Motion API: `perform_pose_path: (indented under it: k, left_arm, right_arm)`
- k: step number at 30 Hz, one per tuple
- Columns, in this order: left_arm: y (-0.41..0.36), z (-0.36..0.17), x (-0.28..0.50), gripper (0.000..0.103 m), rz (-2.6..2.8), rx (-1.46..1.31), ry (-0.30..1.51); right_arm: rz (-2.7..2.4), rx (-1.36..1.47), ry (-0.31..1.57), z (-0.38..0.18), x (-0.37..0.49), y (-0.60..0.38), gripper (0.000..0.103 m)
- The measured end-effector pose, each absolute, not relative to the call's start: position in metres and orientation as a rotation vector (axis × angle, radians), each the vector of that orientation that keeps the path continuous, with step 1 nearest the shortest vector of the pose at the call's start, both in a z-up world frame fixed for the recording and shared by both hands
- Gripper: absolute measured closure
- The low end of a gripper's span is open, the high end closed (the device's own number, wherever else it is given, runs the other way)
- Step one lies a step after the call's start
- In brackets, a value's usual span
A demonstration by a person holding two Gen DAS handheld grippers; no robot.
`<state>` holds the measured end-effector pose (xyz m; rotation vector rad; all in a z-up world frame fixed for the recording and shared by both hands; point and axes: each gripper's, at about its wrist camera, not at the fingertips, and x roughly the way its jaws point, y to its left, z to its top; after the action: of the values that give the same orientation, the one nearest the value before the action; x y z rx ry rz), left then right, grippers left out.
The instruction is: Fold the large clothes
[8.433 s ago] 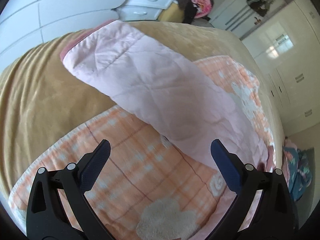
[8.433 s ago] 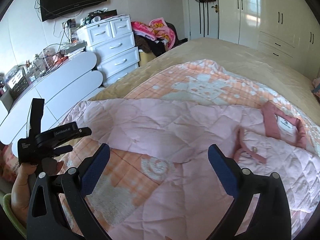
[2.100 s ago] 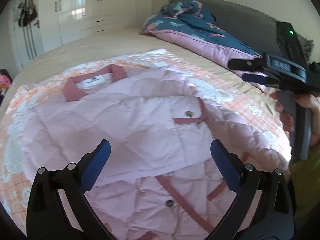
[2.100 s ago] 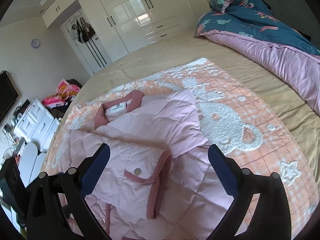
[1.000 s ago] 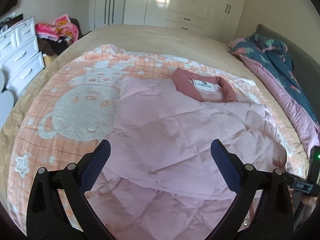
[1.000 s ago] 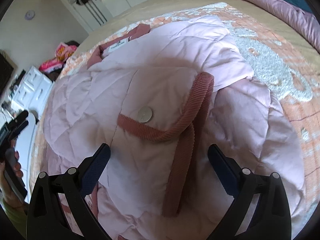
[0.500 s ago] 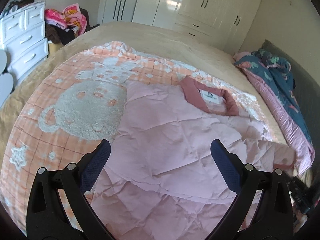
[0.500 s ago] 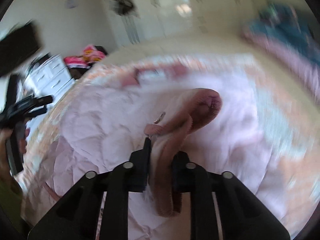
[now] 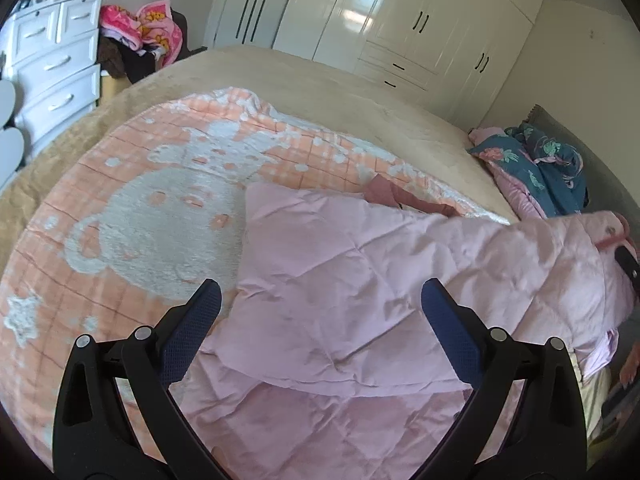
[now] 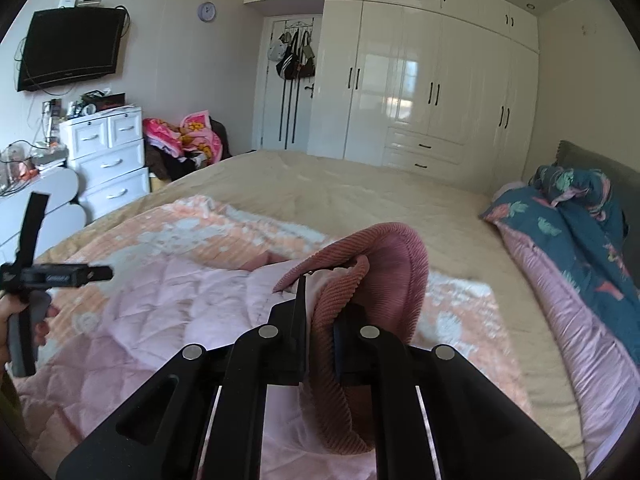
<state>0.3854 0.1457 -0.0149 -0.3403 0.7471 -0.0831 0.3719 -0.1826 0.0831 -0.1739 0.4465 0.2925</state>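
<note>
Sleeve fold under way: one cuff lifted, the other gripper waiting empty.

The pink quilted jacket [image 9: 352,280] lies spread over the peach blanket [image 9: 140,208] on the bed [image 10: 360,192], directly ahead of and below both grippers. The right gripper [image 10: 320,320] has its jaws pressed together on the ribbed cuff [image 10: 384,264], which stands raised just above its fingertips. The left gripper [image 9: 320,312] hovers with jaws wide apart, holding nothing, the jacket's body below and ahead of them. The next move likely calls for carrying the cuff across the body and laying it flat without dragging the fabric beneath.
</note>
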Motion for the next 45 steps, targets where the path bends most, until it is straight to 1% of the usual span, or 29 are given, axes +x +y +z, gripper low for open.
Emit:
perform_pose_path:
  k: [10, 18, 22, 24, 25, 26, 28, 31, 34, 36, 38, 41, 42, 44, 45]
  left_arm:
    - [0.122, -0.033, 0.404, 0.009, -0.155, -0.311, 0.763]
    - [0.107, -0.042, 0.412, 0.009, -0.197, -0.255, 0.787]
    - [0.1, -0.055, 0.417, 0.009, -0.206, -0.235, 0.822]
    - [0.099, -0.061, 0.419, 0.009, -0.206, -0.237, 0.84]
    - [0.099, -0.065, 0.42, 0.009, -0.203, -0.238, 0.85]
    - [0.099, -0.067, 0.42, 0.009, -0.2, -0.24, 0.855]
    - [0.1, -0.072, 0.422, 0.009, -0.186, -0.238, 0.87]
    - [0.098, -0.08, 0.425, 0.009, -0.179, -0.221, 0.888]
    - [0.097, -0.093, 0.428, 0.009, -0.165, -0.203, 0.914]
    - [0.096, -0.099, 0.429, 0.009, -0.159, -0.198, 0.926]
    - [0.097, -0.102, 0.429, 0.009, -0.166, -0.193, 0.931]
    - [0.099, -0.104, 0.43, 0.009, -0.17, -0.207, 0.931]
    - [0.099, -0.104, 0.43, 0.009, -0.172, -0.206, 0.93]
    - [0.099, -0.103, 0.43, 0.009, -0.172, -0.204, 0.931]
    - [0.099, -0.103, 0.43, 0.009, -0.172, -0.205, 0.931]
  right_arm:
    - [0.196, -0.152, 0.569, 0.041, 0.421, -0.19, 0.095]
    - [0.148, -0.118, 0.64, 0.001, 0.43, -0.197, 0.094]
    - [0.142, -0.073, 0.712, -0.019, 0.434, -0.205, 0.092]
    - [0.147, -0.031, 0.736, -0.028, 0.432, -0.212, 0.09]
    - [0.149, -0.024, 0.741, -0.031, 0.43, -0.214, 0.087]
    - [0.141, -0.024, 0.742, -0.033, 0.428, -0.216, 0.076]
    - [0.109, -0.02, 0.742, -0.038, 0.423, -0.222, 0.067]
    - [0.099, 0.008, 0.742, -0.039, 0.416, -0.232, 0.067]
    - [0.129, 0.016, 0.701, -0.03, 0.409, -0.229, 0.067]
    - [0.164, 0.009, 0.681, -0.022, 0.407, -0.217, 0.067]
    - [0.207, 0.002, 0.677, -0.016, 0.41, -0.203, 0.064]
    - [0.255, -0.032, 0.684, -0.012, 0.418, -0.177, 0.063]
    - [0.27, -0.042, 0.689, -0.013, 0.422, -0.17, 0.062]
    - [0.274, -0.055, 0.701, -0.016, 0.429, -0.158, 0.049]
    - [0.276, -0.047, 0.722, -0.02, 0.435, -0.155, 0.046]
